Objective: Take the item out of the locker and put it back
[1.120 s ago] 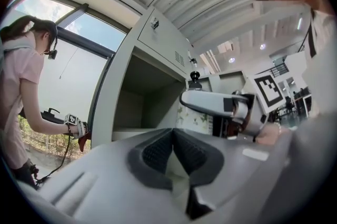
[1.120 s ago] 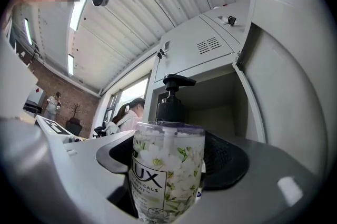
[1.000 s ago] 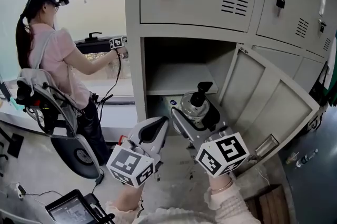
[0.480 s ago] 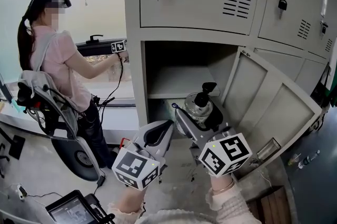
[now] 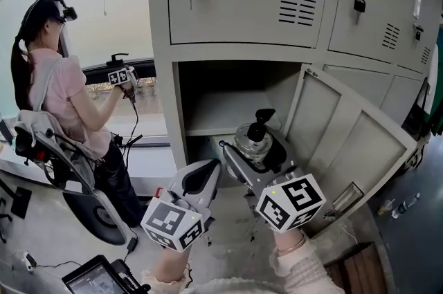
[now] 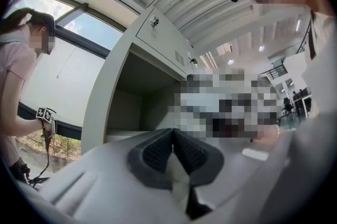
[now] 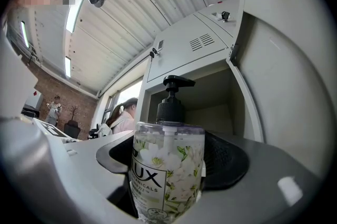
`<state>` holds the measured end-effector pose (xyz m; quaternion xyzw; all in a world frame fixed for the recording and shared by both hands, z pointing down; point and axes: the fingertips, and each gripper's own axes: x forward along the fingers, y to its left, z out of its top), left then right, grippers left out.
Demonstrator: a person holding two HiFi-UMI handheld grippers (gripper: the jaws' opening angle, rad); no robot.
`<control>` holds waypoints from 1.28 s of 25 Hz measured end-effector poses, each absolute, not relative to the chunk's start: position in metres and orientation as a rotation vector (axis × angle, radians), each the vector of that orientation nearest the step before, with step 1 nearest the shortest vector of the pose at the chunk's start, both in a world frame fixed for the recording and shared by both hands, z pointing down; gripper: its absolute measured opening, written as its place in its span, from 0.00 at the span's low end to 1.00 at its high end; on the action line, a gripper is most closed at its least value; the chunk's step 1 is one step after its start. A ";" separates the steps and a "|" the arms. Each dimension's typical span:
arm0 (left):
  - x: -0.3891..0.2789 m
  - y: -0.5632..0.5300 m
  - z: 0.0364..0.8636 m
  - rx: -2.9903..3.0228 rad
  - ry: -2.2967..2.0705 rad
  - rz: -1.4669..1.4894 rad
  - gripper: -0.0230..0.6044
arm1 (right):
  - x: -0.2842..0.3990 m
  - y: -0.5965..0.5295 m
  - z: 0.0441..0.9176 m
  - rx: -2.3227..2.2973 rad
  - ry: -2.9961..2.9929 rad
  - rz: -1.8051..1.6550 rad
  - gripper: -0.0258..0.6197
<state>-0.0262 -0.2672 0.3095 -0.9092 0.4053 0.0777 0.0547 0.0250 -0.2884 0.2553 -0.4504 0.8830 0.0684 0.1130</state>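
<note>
R gripper (image 7: pixel 171 157) is clamped on the pump bottle (image 5: pixel 252 139), held roughly upright just outside the open locker (image 5: pixel 228 16) compartment. L gripper (image 6: pixel 172 138) is pinched closed w/ nothing in it. To put it back well, keep the bottle level and go straight in. Mind 2 edges, the opening's top and the shelf (image 5: pixel 220 113) lip. The door (image 5: pixel 353 140) crowds the right, w/ more room left.

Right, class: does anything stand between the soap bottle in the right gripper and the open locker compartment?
Nothing visible does. The soap bottle, clamped in the right gripper, faces the open locker compartment; its door is swung aside to the right, and the left gripper sits shut, lower left.
</note>
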 end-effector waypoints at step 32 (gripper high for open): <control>-0.017 -0.335 0.291 -2.791 1.152 0.257 0.05 | -0.023 -0.442 0.228 -1.322 2.804 0.172 0.61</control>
